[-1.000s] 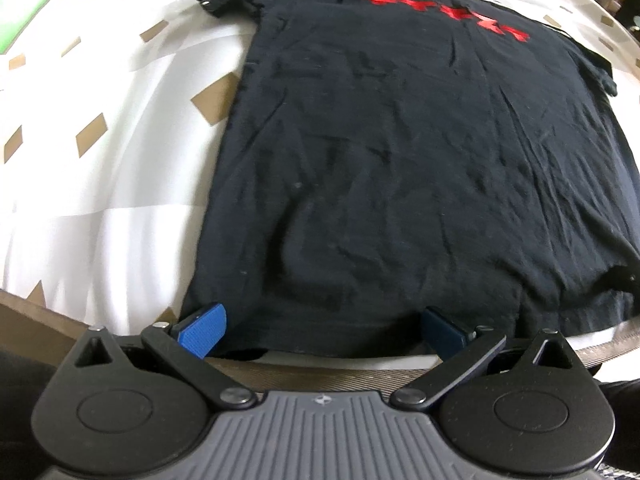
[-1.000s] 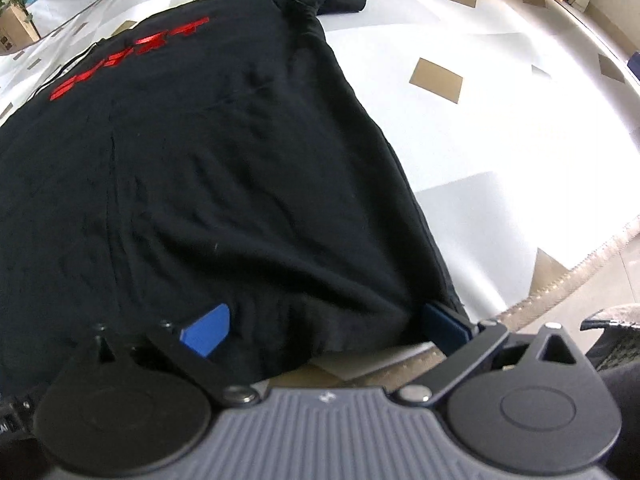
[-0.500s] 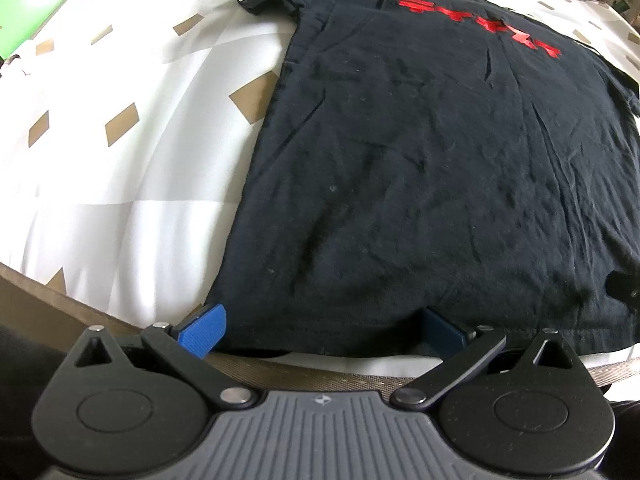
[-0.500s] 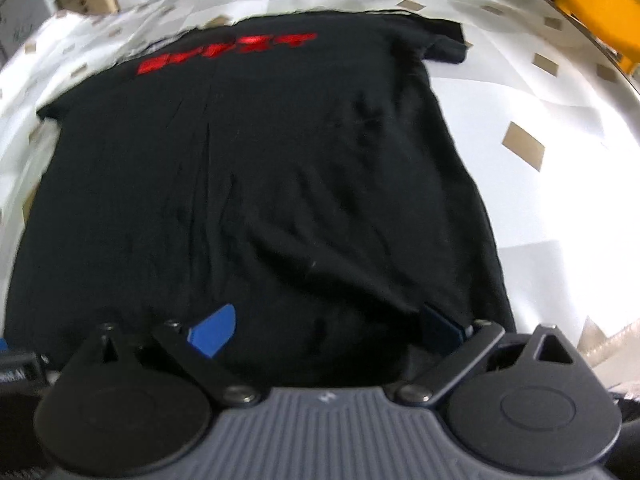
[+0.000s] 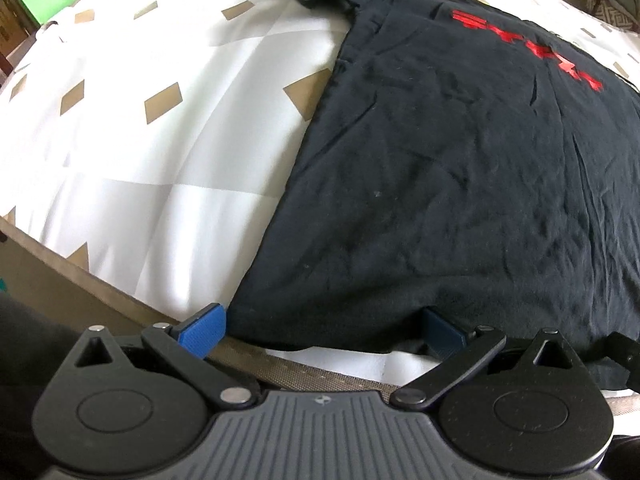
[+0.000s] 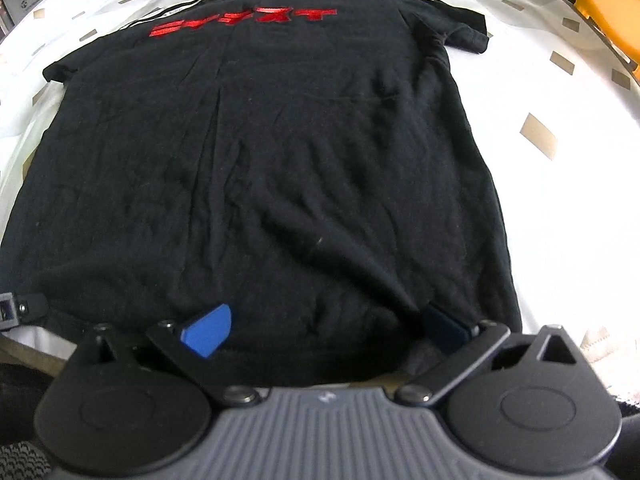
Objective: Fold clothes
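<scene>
- Since the earlier frames both cameras have swung: the left view now looks more along the shirt's left edge, and the right view has turned from the right side seam to face the whole garment square on, with both sleeves in sight.
- That suggests the spreading step is about done and the black T-shirt (image 6: 304, 152) lies flat and ready for its first fold, though light wrinkles remain across the middle.
- It rests on a white bed cover with tan diamonds (image 5: 132, 128), red lettering (image 6: 244, 20) at the far end, bottom hem at the near edge of the bed.
- Left gripper (image 5: 320, 324) is spread wide, one blue finger just outside the near left hem corner, the other partly under the hem; nothing is pinched.
- Right gripper (image 6: 328, 326) is likewise spread apart over the hem near the right corner, the left pad on top of the cloth, the right one tucked at a pucker in the fabric; it grips nothing.
- Next move probably calls for closing on the hem corners.
</scene>
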{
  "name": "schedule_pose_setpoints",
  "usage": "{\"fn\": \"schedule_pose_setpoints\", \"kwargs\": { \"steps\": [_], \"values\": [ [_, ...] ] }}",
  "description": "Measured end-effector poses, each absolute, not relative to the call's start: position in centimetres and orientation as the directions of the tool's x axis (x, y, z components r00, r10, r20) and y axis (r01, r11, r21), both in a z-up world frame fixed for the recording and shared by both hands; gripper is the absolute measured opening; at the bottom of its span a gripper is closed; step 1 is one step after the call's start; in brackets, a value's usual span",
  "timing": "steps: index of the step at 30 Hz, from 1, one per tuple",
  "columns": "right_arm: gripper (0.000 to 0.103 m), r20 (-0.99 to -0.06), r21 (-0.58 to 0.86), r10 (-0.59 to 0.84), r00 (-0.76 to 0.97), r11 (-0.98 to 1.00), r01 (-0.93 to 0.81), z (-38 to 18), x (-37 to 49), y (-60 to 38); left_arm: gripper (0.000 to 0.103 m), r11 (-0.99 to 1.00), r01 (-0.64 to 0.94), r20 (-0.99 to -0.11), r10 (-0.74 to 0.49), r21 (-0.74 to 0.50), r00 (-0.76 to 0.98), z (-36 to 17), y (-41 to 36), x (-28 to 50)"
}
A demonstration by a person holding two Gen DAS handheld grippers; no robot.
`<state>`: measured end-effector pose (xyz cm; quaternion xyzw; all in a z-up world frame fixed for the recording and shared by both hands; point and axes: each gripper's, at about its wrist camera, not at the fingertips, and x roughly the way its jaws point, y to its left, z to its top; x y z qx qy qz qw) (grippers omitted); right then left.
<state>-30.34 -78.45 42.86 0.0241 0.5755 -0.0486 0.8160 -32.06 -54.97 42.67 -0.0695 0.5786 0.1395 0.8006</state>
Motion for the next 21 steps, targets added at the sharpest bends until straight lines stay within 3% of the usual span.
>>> {"fn": "schedule_pose_setpoints", "kwargs": {
  "steps": [13,21],
  "values": [
    [0.101,-0.940,0.005,-0.050,0.337,0.987,0.161,43.6,-29.6,-78.7,0.103,0.960,-0.279,-0.935,0.131,0.037,0.328,43.5,-56.3,-30.9],
    [0.101,-0.933,-0.046,-0.065,0.354,0.997,0.064,44.3,-27.5,-78.4,0.103,0.976,-0.218,-0.943,0.088,0.017,0.320,43.4,-57.6,-28.8]
  ]
}}
